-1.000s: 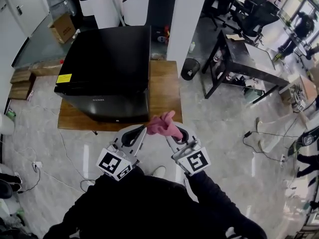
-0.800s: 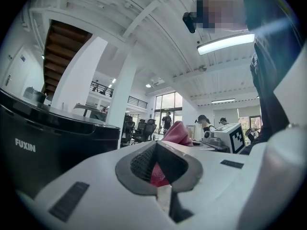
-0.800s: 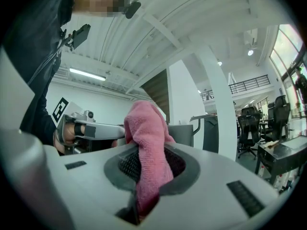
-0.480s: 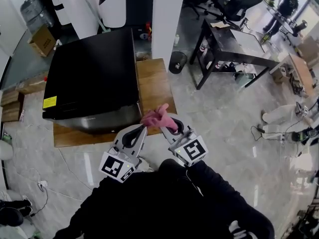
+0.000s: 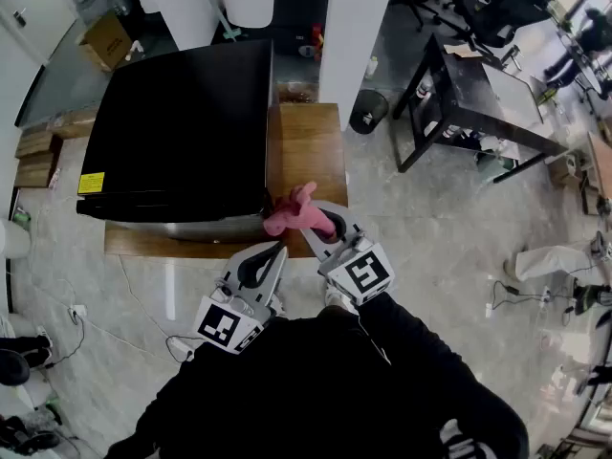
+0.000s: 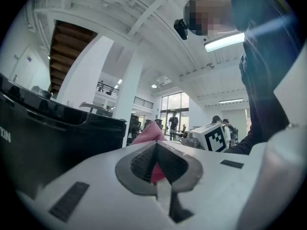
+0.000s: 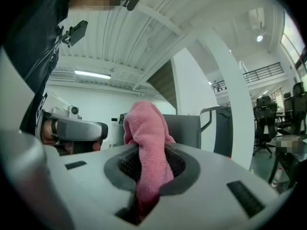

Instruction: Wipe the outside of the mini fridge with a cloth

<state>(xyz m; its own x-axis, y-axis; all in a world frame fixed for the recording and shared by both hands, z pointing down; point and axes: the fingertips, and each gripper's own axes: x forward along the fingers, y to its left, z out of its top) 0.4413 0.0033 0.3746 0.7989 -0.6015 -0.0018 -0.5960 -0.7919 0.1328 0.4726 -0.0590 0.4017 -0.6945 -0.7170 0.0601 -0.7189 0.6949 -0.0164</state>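
Note:
The black mini fridge (image 5: 182, 127) stands on a low wooden platform (image 5: 311, 156), with a yellow label near its front left corner. My right gripper (image 5: 325, 226) is shut on a pink cloth (image 5: 290, 213), which sticks up beside the fridge's front right corner. In the right gripper view the cloth (image 7: 146, 133) is pinched between the right gripper (image 7: 151, 164) pads. My left gripper (image 5: 273, 254) sits just left of and below the cloth, jaws shut. In the left gripper view the left gripper (image 6: 156, 150) points past the fridge (image 6: 53, 138), with the cloth (image 6: 149, 132) just beyond its tips.
A white pillar (image 5: 354, 27) rises behind the platform, with a black waste bin (image 5: 365, 111) at its foot. A dark table (image 5: 478, 89) and chairs stand to the right. A cardboard box (image 5: 107, 38) lies at the far left, and cables (image 5: 76, 314) run over the floor.
Both grippers and the cloth have come closer to the fridge's front right corner. The right gripper has kept its hold on the cloth.

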